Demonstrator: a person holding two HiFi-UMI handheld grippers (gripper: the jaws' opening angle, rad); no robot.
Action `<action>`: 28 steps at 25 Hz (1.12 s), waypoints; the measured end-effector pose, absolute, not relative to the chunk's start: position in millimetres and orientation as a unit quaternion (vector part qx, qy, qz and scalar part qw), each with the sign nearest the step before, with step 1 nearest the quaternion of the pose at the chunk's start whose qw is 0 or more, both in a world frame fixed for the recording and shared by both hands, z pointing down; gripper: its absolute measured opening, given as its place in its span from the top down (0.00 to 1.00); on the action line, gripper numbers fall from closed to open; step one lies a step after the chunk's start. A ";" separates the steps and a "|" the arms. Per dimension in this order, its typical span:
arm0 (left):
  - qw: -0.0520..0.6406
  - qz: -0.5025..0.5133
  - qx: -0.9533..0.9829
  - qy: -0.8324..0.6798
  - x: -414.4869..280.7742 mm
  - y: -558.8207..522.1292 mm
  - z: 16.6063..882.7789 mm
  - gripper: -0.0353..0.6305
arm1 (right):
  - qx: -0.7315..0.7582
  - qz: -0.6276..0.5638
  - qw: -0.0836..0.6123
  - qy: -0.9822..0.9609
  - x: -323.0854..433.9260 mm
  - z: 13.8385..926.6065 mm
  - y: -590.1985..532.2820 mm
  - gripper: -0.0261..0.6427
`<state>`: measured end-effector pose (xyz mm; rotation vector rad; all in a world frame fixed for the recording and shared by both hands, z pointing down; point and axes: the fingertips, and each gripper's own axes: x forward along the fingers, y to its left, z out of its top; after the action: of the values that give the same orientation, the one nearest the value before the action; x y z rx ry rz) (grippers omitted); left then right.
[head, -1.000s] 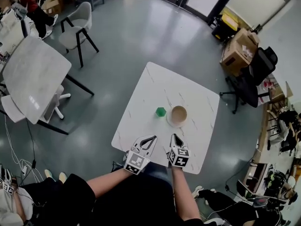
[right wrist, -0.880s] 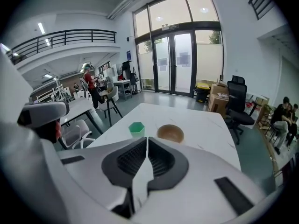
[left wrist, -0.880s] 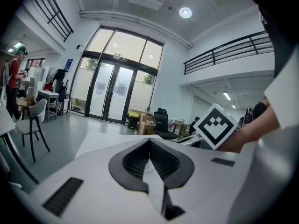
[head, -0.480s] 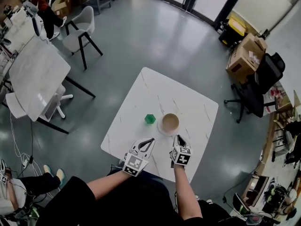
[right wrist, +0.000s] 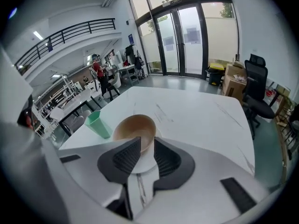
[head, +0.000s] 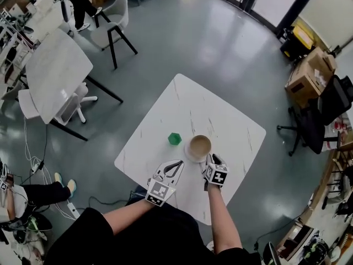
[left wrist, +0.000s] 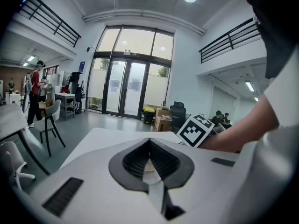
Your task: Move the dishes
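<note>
A brown bowl point(head: 199, 145) sits on a white plate point(head: 192, 155) near the front of the white marble table point(head: 220, 115). A green cup point(head: 175, 139) stands just left of them. My right gripper point(head: 209, 158) is open at the plate's near edge. In the right gripper view its jaws point(right wrist: 142, 149) straddle the near rim of the bowl point(right wrist: 135, 129), with the plate point(right wrist: 145, 165) showing between them and the green cup point(right wrist: 98, 124) to the left. My left gripper point(head: 178, 164) hovers over the table's front, left of the plate, its fingertips point(left wrist: 149, 143) touching and holding nothing.
The table's near edge point(head: 160, 195) lies right under my grippers. On the grey floor to the left are another marble table point(head: 55, 70) and chairs point(head: 113, 21). Cardboard boxes point(head: 309, 79) and a black office chair point(head: 325, 112) stand to the right.
My right gripper has moved forward to the plate and bowl, jaws now around their near edge. The left gripper stays about where it was. The head view has shifted.
</note>
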<state>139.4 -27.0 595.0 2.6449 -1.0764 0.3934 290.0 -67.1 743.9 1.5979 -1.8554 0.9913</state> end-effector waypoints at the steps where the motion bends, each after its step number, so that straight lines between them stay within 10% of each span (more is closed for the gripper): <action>1: 0.130 0.138 0.908 -0.373 141.2 -26.6 596.8 0.92 | 0.583 0.371 0.246 -0.680 291.9 749.9 -70.7 0.81; 28: 0.144 0.147 0.885 -0.418 98.3 -9.6 603.1 0.92 | 0.572 0.440 0.183 -0.668 269.5 760.5 -81.6 0.91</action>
<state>98.3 -9.6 603.1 2.5517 -1.2050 0.4243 269.5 -81.6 760.5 1.6139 -1.8840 1.2405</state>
